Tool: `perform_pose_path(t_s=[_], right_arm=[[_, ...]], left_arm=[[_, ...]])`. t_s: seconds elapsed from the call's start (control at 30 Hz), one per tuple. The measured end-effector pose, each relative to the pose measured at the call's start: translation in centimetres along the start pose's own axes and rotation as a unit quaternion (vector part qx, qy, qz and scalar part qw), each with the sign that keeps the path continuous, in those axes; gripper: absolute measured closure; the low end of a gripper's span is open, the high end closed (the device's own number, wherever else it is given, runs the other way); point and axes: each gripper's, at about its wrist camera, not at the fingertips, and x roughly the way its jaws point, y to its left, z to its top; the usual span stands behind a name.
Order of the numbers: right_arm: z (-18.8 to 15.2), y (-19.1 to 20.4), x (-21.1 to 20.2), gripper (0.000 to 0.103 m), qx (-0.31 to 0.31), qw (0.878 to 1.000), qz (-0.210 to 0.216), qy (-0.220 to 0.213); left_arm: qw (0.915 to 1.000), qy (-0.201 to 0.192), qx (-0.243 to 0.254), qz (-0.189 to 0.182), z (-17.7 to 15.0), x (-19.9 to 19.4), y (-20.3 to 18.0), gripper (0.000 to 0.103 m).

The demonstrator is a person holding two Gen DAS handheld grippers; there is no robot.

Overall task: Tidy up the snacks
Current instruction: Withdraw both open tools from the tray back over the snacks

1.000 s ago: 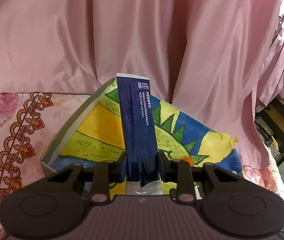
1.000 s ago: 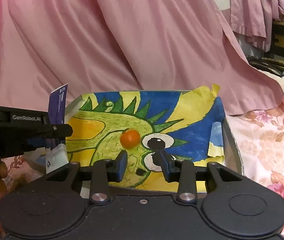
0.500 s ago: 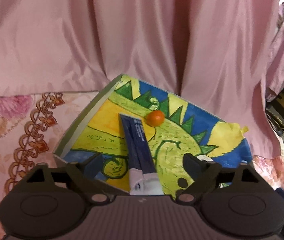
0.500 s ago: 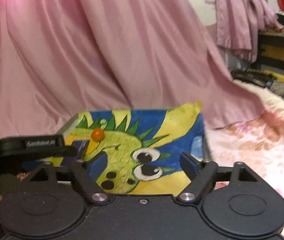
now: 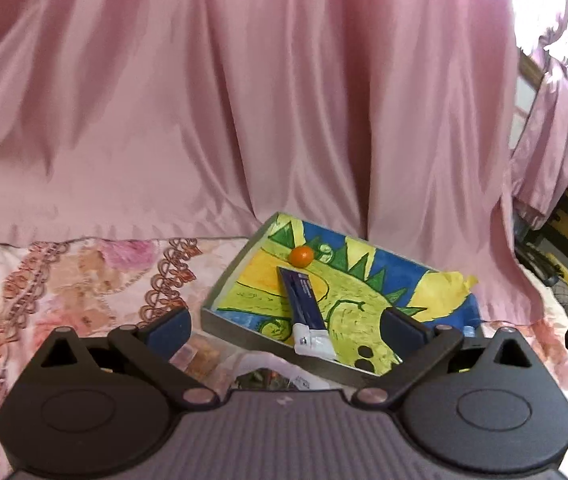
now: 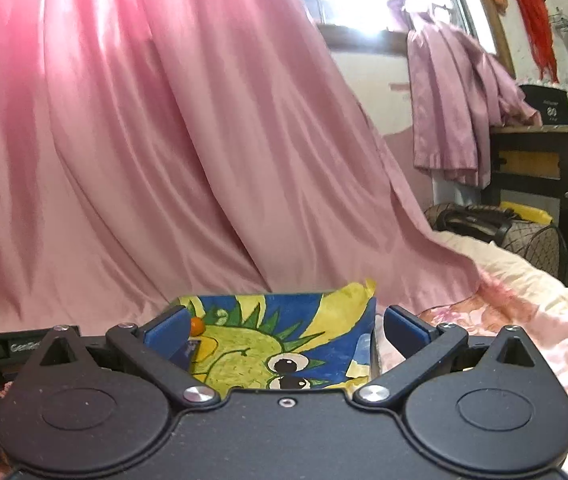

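A dark blue snack packet (image 5: 303,298) with a white end lies flat inside a shallow grey tray (image 5: 220,292), its white end toward the near rim and its blue end pointing to the far left corner. Just beyond that blue end sits a small orange fruit (image 5: 301,256), close to the packet; whether they touch is not clear. The tray's floor is covered by a painted sheet (image 5: 363,292) in yellow, green and blue showing a spiky cartoon creature with big eyes, and one yellow corner of the sheet curls up over the far right rim. The tray rests on a bed spread with a pink floral cover (image 5: 84,280), and some wrapped items (image 5: 204,356), too blurred to name, lie on the cover just near of the tray. The left tongs (image 5: 285,326) hang above the near edge of the tray, jaws opening and spread very wide, with nothing gripped; the packet's white end shows between them but well clear of both pads. The right tongs (image 6: 282,330) are likewise opening, splayed wide and empty, looking across the tray from its near side, with the fruit (image 6: 196,324) peeking past the left finger. The left device's black body shows at that view's left edge. A pink satin drape (image 5: 244,100) hangs behind the tray, and a dark wooden desk (image 6: 543,160) stands at far right.
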Motion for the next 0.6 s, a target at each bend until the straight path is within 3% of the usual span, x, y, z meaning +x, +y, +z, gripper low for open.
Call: perform_pose_path(t_s=[0.23,0.6], right_arm=[[-0.5,-0.7,-5.2,0.001,0.019,1.000,0.002,-0.004],[-2.1,-0.8,-11.0,0.001,0.032,0.999,0.009,0.024]], left_arm=[[0.9975,-0.053,0.041,0.024,-2.2,-6.7,-0.4,0.000],[0.9942,-0.036,0.090,0.046,-6.2,-12.6,-0.4,0.000]])
